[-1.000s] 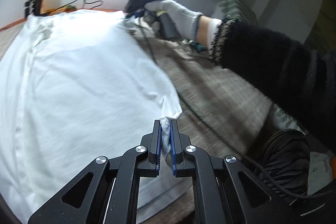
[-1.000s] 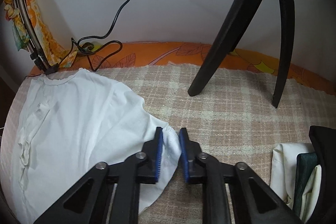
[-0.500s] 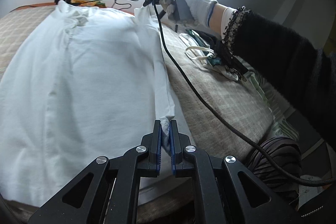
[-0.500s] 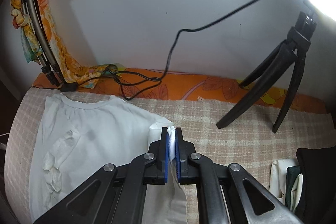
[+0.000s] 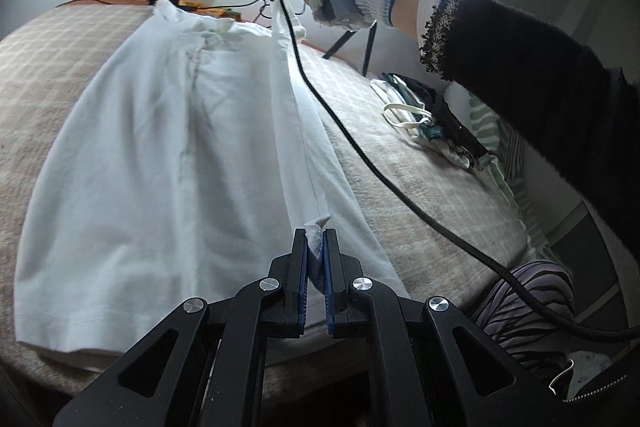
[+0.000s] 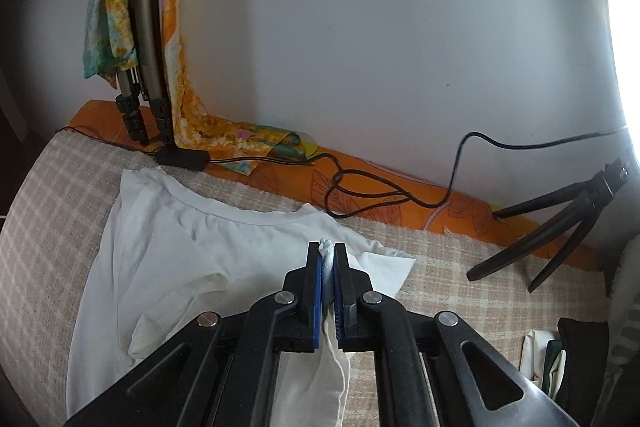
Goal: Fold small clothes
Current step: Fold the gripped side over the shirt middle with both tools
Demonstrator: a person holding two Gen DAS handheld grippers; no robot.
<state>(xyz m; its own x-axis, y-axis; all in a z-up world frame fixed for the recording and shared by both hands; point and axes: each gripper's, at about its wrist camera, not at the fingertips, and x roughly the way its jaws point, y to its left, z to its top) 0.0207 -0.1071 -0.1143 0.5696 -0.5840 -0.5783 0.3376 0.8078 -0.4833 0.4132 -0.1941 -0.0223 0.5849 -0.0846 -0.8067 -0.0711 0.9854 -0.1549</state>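
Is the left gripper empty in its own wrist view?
No, the left gripper is shut on a corner of the white T-shirt.

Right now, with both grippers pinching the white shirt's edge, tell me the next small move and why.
Probably carry both grippers sideways across the white shirt toward its far side. The left gripper and right gripper each clamp one end of the same lifted edge, stretched taut above the blanket, while the rest lies flat.
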